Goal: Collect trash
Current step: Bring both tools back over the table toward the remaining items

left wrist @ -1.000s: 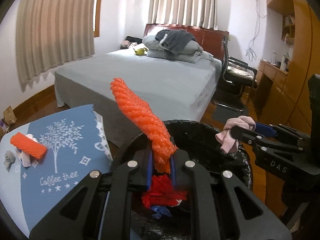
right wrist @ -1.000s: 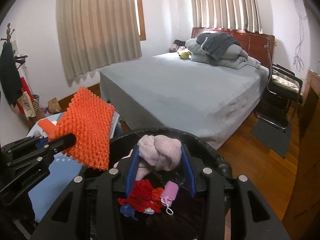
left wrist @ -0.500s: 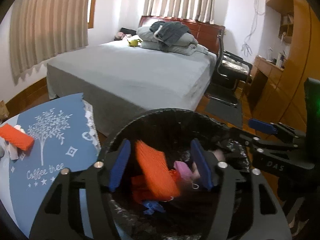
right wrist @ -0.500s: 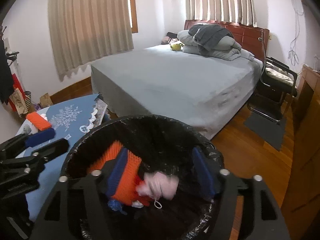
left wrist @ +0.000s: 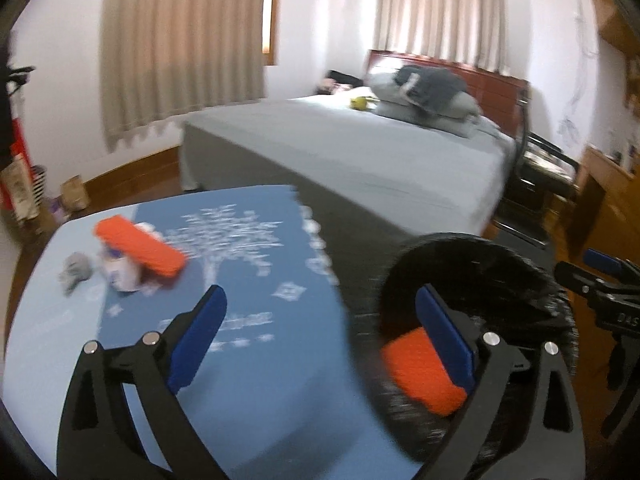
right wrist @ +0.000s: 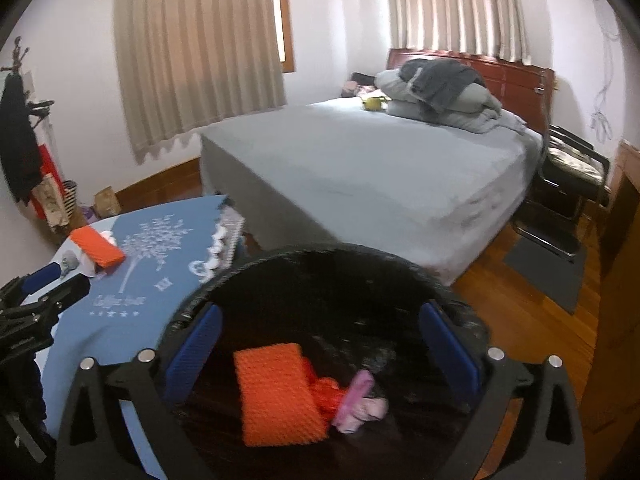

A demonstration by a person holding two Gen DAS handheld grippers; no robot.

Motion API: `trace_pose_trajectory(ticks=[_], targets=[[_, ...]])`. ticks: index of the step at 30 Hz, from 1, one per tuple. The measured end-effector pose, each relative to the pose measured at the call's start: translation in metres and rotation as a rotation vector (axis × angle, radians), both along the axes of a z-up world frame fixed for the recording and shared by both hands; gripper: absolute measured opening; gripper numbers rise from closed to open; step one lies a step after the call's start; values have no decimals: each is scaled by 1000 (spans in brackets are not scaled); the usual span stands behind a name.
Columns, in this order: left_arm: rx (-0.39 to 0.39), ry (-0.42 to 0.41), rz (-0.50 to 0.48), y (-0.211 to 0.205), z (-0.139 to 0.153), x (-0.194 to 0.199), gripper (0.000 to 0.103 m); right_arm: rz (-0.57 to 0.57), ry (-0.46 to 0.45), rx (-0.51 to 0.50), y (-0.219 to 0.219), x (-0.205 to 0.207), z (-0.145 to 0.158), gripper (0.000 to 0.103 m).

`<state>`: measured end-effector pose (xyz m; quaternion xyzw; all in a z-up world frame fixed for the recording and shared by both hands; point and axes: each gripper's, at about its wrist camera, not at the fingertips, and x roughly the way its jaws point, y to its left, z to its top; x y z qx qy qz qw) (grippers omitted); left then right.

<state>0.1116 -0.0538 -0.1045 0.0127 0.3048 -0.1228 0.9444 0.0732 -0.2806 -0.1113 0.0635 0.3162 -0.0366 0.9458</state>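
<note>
A black-lined trash bin holds an orange foam net, red netting and pink cloth. My right gripper is open and empty over the bin. My left gripper is open and empty, straddling the bin's rim and the blue table. On the table lie another orange foam net, a white wad and a grey scrap. They also show in the right wrist view, with the orange net at left.
A grey bed stands behind the table and bin. A black chair and wooden furniture are at the right. Bags stand by the left wall. The right gripper appears at the right edge of the left wrist view.
Both grippers opened and dropped the orange net and pink cloth into the bin. My left gripper then swung left toward the table.
</note>
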Motion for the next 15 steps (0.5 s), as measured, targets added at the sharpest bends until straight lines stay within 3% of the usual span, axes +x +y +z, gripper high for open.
trace_pose_trajectory(ticks=[15], targets=[[32,20,315,151,-19,23,93,268,-19,17,143,92,-11,97]])
